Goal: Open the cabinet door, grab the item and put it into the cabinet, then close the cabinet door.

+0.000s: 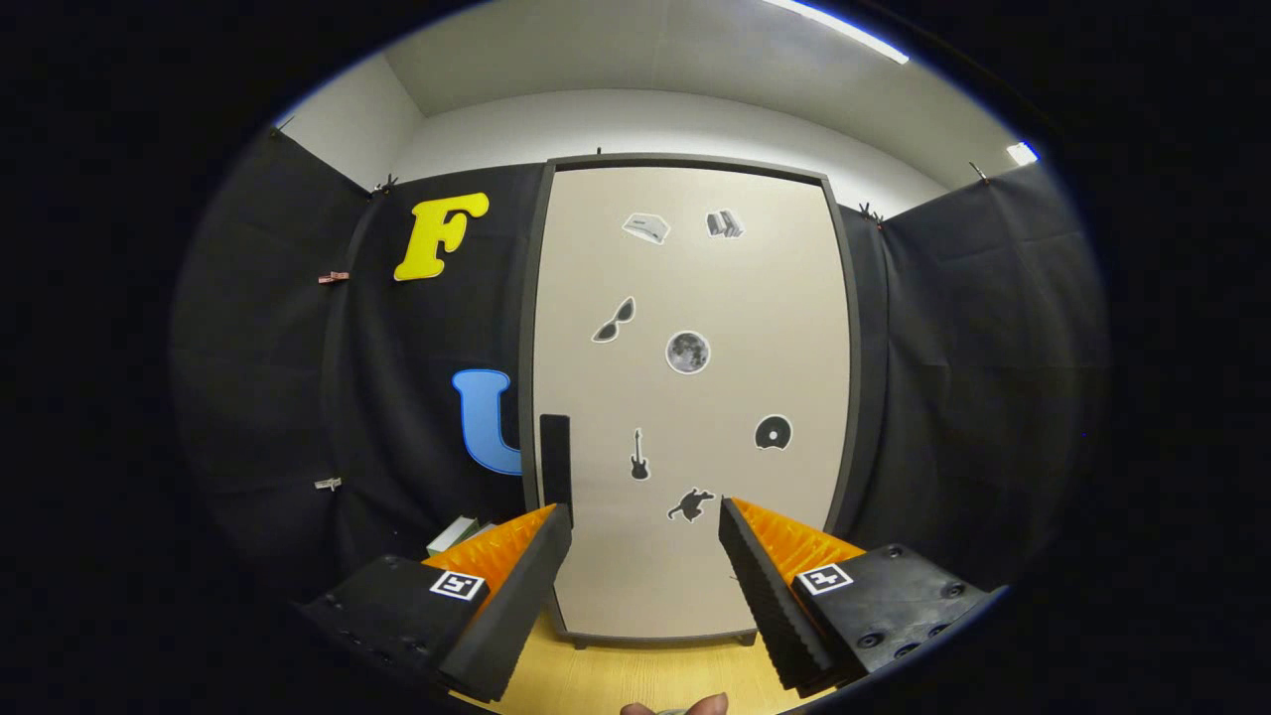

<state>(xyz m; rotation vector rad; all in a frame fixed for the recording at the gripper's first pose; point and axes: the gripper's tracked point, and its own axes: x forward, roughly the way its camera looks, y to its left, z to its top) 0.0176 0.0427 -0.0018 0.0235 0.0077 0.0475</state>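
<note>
Taking the cabinet door as the landmark: it stands upright and closed, straight ahead of the gripper, on a wooden tabletop. Left of the door, low down beside the left finger, a small boxy item with a green edge lies against the black cloth wall; little of it shows. A dark vertical handle sits on the door's left edge, just above the left fingertip, though contact cannot be told. The fingers are spread wide, holding nothing, with the door's lower part between them. Small stickers dot the door face. Below the door, fingertips of a hand peek in.
</note>
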